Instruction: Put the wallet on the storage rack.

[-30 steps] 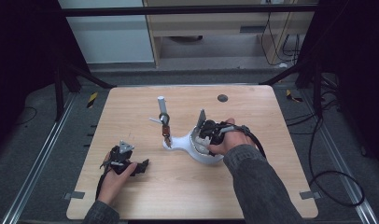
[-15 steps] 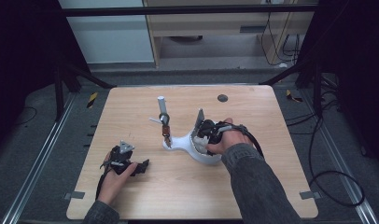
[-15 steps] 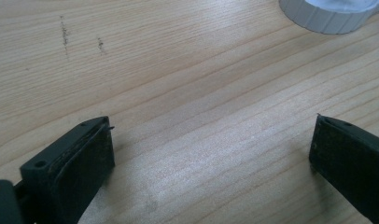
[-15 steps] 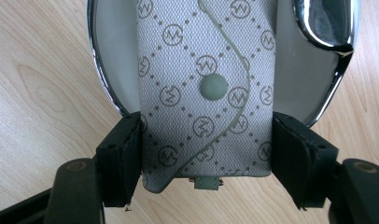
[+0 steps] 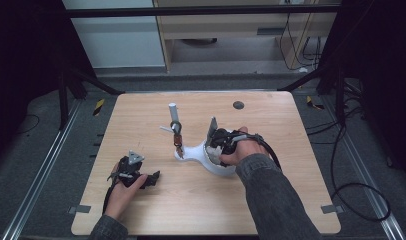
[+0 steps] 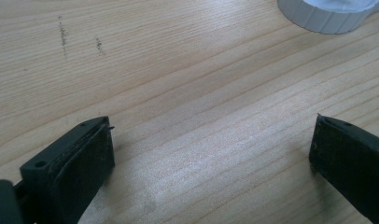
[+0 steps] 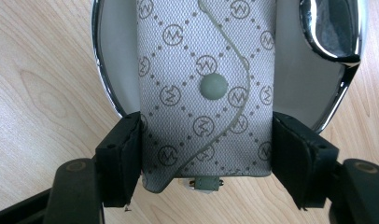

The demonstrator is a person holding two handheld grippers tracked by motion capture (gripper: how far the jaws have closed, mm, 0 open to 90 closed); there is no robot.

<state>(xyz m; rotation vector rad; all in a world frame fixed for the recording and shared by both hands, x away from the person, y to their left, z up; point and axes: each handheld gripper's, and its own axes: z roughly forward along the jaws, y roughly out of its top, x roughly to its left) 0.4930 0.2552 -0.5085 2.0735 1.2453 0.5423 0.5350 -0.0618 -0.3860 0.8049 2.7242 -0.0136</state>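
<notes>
Over the white dish (image 7: 110, 56) on the counter (image 5: 156, 210), the right gripper (image 7: 206, 154) has its fingers (image 7: 120, 158) closed on both sides of a grey patterned pouch (image 7: 206, 79). The pouch is above the dish, so I judge the placing is almost finished; release is left. The left gripper (image 5: 133, 172) rests on the counter, well apart, with fingers (image 6: 80, 163) wide open and nothing between them.
</notes>
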